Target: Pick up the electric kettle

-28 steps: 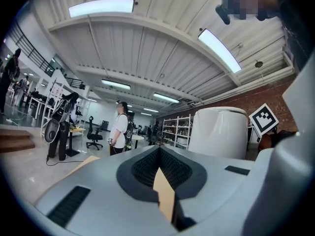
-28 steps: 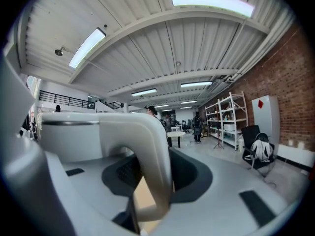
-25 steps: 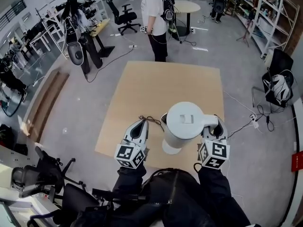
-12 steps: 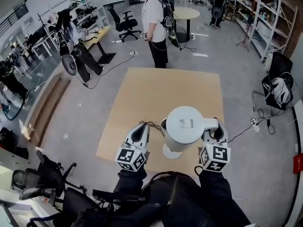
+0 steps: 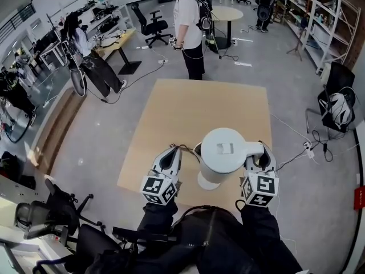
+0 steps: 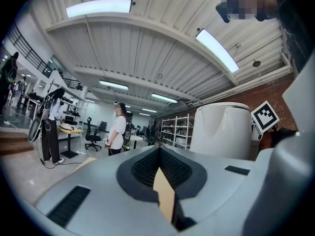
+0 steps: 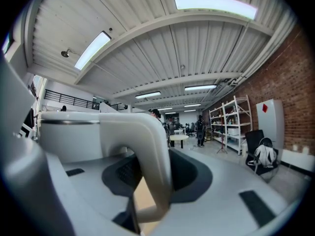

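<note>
Barely anything's budged over the last second: the electric kettle [image 5: 222,153] still hangs lower middle of the head view, seemingly clear of the table [image 5: 188,107], with the right gripper [image 5: 261,153] clamped on its handle [image 7: 152,156] and the left gripper [image 5: 173,150] pinched closed, empty, just beside it, so the pickup looks basically done.

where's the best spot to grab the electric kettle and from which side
By its handle, the upright loop standing off the right of the electric kettle. The body is wide, round and smooth, while the loop's bar is narrow enough to clamp across. Come in level from the person's side, as the right gripper does, shut on that bar.
</note>
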`<state>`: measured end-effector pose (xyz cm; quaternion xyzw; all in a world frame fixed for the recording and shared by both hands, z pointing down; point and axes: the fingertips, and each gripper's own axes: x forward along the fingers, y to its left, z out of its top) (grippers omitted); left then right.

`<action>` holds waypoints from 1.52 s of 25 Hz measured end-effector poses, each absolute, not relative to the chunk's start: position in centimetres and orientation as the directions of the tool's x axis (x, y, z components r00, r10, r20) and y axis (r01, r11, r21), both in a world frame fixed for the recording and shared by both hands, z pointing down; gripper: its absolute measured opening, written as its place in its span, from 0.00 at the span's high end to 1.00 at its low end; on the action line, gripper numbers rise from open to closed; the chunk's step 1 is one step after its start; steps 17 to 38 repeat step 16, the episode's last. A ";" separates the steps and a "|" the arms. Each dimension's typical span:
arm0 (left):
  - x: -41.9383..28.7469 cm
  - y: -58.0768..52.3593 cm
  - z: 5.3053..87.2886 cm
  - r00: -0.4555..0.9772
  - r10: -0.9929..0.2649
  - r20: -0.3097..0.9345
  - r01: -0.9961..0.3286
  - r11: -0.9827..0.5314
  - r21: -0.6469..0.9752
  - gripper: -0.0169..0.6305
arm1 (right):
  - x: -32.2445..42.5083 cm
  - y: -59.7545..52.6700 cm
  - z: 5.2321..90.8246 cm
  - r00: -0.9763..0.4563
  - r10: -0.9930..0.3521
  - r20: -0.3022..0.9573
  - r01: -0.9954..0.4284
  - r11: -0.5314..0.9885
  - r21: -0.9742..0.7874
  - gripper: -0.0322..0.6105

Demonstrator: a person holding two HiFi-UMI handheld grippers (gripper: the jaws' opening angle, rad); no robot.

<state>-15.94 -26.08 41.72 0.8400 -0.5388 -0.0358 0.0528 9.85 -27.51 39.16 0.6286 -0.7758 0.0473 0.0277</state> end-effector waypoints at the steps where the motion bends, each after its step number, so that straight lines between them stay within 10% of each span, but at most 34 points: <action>1: -15.9 -26.2 41.8 0.416 -0.910 -0.002 -0.902 -0.412 0.129 0.97 | 9.9 -27.6 39.2 -0.208 -0.973 0.104 -0.978 0.205 -0.041 0.74; 38: -15.8 -27.2 41.9 0.400 -0.916 0.008 -0.909 -0.396 0.132 0.97 | 11.1 -28.8 40.5 -0.189 -0.973 0.129 -0.981 0.182 -0.065 0.74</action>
